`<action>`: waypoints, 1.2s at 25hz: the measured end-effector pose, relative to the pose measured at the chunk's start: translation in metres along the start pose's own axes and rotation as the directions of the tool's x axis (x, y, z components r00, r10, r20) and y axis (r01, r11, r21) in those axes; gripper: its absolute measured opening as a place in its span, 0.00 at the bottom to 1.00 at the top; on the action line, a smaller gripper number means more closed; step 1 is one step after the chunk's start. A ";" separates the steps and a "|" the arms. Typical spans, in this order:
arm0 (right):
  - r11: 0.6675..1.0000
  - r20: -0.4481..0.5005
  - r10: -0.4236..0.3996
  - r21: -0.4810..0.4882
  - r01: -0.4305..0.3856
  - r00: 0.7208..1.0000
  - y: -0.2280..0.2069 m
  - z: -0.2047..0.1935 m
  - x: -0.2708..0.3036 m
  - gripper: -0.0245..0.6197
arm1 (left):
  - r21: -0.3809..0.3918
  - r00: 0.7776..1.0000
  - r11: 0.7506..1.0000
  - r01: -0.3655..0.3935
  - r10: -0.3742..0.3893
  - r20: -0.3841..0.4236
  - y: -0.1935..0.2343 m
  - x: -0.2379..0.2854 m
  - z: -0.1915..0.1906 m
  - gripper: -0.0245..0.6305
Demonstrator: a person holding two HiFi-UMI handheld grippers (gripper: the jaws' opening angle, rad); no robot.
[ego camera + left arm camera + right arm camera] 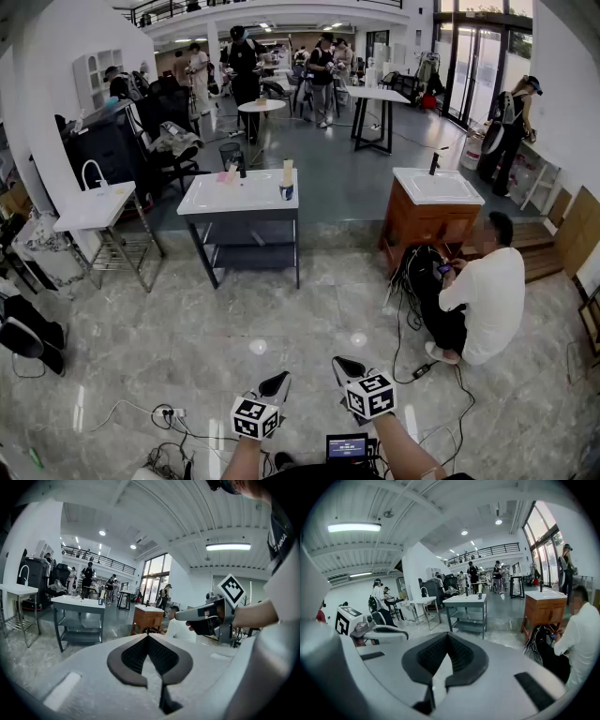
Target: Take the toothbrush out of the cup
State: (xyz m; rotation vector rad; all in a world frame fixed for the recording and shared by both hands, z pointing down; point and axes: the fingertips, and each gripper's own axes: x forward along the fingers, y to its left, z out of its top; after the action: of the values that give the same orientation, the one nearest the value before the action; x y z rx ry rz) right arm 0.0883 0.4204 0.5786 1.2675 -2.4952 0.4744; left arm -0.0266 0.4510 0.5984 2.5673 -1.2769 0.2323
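A dark cup with a pale toothbrush standing upright in it sits at the right end of a white-topped grey table, far across the floor. Both grippers are held low and close to me, well short of that table. My left gripper and right gripper hang side by side, each with its jaws together and nothing between them. In the left gripper view the shut tips point toward the table. From the right gripper, the table and cup look small and distant.
A wooden sink cabinet stands right of the table, with a person in a white shirt crouched beside it among cables. A white stand with a faucet is at left. More cables lie by my feet. Several people stand further back.
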 end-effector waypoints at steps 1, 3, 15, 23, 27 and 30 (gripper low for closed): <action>1.000 0.003 0.000 0.002 0.000 1.000 0.000 0.000 0.002 0.05 | 0.007 1.000 1.000 -0.004 0.004 0.000 0.002 0.001 0.001 0.05; 1.000 0.007 0.000 0.004 0.000 1.000 0.000 0.002 0.005 0.05 | 0.018 1.000 1.000 -0.011 0.011 0.000 0.005 0.003 0.001 0.05; 0.999 0.020 0.031 0.018 -0.031 0.999 -0.001 0.001 0.005 0.05 | 0.009 0.999 1.000 -0.004 0.003 0.039 0.002 0.004 0.011 0.05; 0.998 0.009 0.058 0.022 -0.058 0.998 -0.001 -0.003 0.006 0.05 | 0.007 0.999 1.000 0.014 -0.014 0.032 -0.003 0.006 0.008 0.05; 0.998 0.009 0.061 0.030 -0.062 0.998 -0.005 -0.004 0.003 0.05 | 0.008 1.000 1.000 0.015 -0.015 0.021 -0.007 0.009 0.004 0.05; 0.997 0.014 0.064 0.034 -0.065 0.998 -0.007 -0.006 0.002 0.05 | 0.011 1.000 1.000 0.010 -0.010 0.013 -0.008 0.010 0.001 0.05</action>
State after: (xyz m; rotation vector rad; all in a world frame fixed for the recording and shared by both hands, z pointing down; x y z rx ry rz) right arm 0.0934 0.4174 0.5860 1.2093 -2.5560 0.5280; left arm -0.0144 0.4473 0.5990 2.5882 -1.2699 0.2220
